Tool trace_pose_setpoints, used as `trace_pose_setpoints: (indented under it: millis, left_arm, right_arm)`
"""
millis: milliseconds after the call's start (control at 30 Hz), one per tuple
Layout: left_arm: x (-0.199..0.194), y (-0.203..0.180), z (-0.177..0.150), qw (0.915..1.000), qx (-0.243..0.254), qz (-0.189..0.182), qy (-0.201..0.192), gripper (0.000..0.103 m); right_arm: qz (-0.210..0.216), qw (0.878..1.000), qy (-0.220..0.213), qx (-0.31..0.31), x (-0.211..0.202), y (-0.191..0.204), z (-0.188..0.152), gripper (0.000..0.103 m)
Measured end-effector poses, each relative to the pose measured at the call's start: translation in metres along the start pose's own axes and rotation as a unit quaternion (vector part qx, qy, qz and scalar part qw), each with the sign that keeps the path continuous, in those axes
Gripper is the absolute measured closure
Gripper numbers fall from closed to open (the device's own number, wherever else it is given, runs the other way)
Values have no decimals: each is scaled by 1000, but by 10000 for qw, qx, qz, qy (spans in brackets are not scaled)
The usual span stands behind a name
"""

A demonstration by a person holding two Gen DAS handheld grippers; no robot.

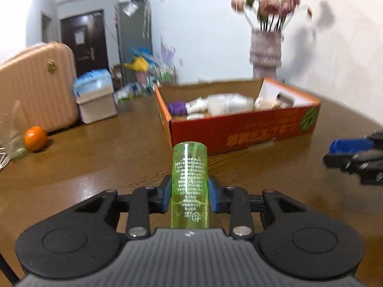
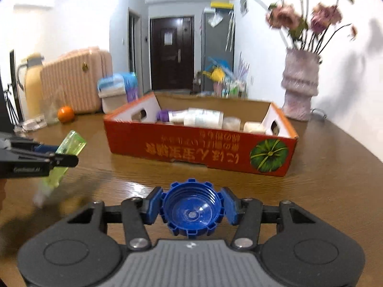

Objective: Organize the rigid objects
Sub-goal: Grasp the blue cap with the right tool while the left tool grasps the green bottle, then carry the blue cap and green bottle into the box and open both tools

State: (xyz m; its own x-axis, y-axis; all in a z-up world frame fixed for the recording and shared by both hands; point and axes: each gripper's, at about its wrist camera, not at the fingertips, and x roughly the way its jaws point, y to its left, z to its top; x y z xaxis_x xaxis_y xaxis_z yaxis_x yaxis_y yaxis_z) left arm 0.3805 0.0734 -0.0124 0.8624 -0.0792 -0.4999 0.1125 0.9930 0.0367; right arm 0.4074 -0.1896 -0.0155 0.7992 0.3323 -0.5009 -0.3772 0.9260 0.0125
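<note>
My left gripper [image 1: 189,196] is shut on a clear green bottle [image 1: 189,181] with white print, held above the wooden table [image 1: 95,157]. It also shows in the right wrist view [image 2: 63,162], at the left. My right gripper [image 2: 192,206] is shut on a blue ribbed cap [image 2: 192,209], its hollow side facing the camera. The same cap [image 1: 347,146] shows at the right edge of the left wrist view. A red cardboard box [image 2: 203,147] stands ahead on the table, holding white bottles [image 2: 203,118] and a purple-capped one [image 2: 164,115].
An orange [image 1: 35,138] and a clear glass [image 1: 10,138] sit at the table's left. A vase of dried flowers [image 2: 300,88] stands behind the box at right. A pink suitcase [image 1: 36,86] and a small bin [image 1: 95,105] stand beyond the table.
</note>
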Motion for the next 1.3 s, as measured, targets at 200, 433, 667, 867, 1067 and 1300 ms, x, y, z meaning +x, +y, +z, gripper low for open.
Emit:
trace_pose_setpoints:
  millis: [200, 433, 667, 867, 1067, 1300]
  left_arm:
    - [-97, -29, -13, 9959, -472, 182, -753, 72]
    - [-182, -66, -29, 9915, -314, 135, -1254, 72]
    - [-203, -75, -38, 9903, -376, 178, -1326, 72]
    - [-205, -77, -35, 9889, -230, 167, -1462, 72]
    - [-188, -76, -16, 9869, 185, 236, -1583, 72]
    - [-149, -70, 25, 9842, 492, 257, -1683, 72]
  right_arm:
    - [-262, 9984, -387, -331, -68, 23, -22, 51]
    - [-347, 9965, -742, -138, -133, 30, -49, 51]
    - [-340, 9960, -817, 134, -170, 27, -67, 51]
    - [-439, 9949, -889, 189, -182, 24, -69, 51]
    - [-432, 9944, -954, 117, -170, 18, -56, 51]
    - [-425, 9942, -979, 95, -145, 4, -28, 51]
